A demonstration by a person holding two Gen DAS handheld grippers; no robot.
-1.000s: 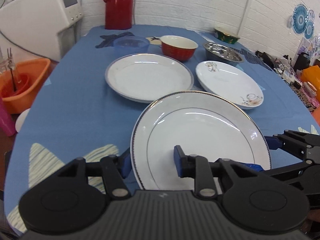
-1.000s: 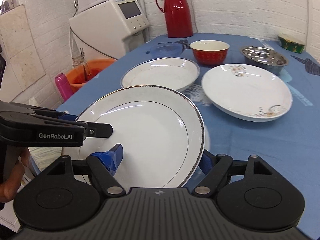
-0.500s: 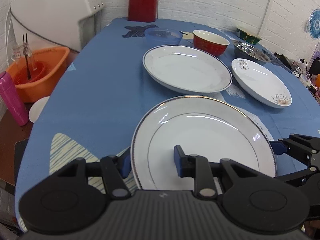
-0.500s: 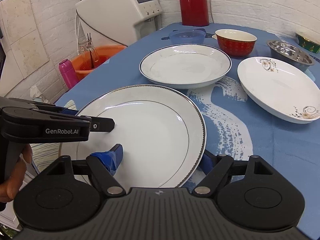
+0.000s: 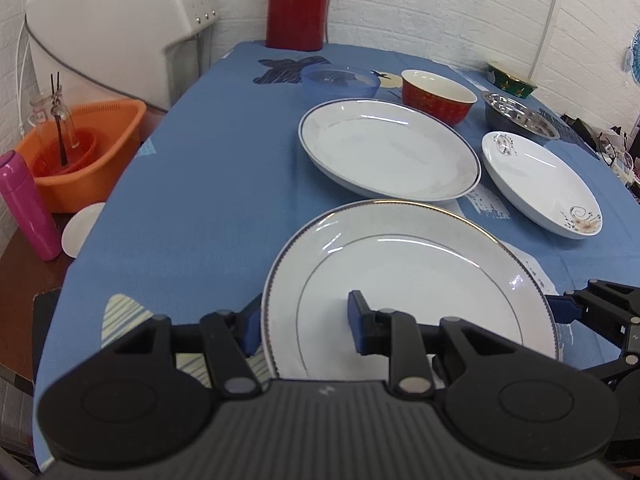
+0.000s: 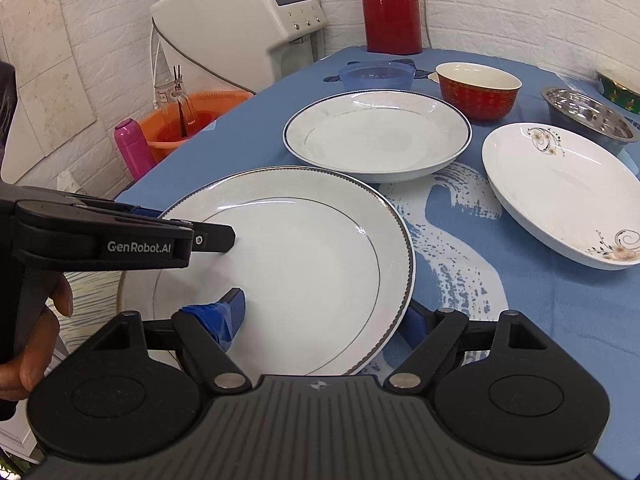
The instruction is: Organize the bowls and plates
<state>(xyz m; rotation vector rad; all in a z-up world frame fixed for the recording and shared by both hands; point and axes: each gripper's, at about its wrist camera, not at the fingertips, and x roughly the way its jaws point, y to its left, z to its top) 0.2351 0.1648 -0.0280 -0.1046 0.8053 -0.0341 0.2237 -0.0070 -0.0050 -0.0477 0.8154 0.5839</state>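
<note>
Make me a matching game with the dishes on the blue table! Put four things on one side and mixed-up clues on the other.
Things:
1. red bowl
2. gold-rimmed plate
3. flower-patterned plate
4. metal bowl

Clues:
A. shiny silver
B. held at its rim by both grippers
C. cream inside
D. swirls and blossoms painted at its edge

Pairs: 1-C, 2-B, 3-D, 4-A

Bright, even light from above. White shine streaks on the plate (image 5: pixel 408 280) and red jug (image 6: pixel 391 6). Soft, faint shadows on the blue desk (image 5: pixel 208 184). Bent, curved walls and dark corners at the edges. A little blurry far back.
</note>
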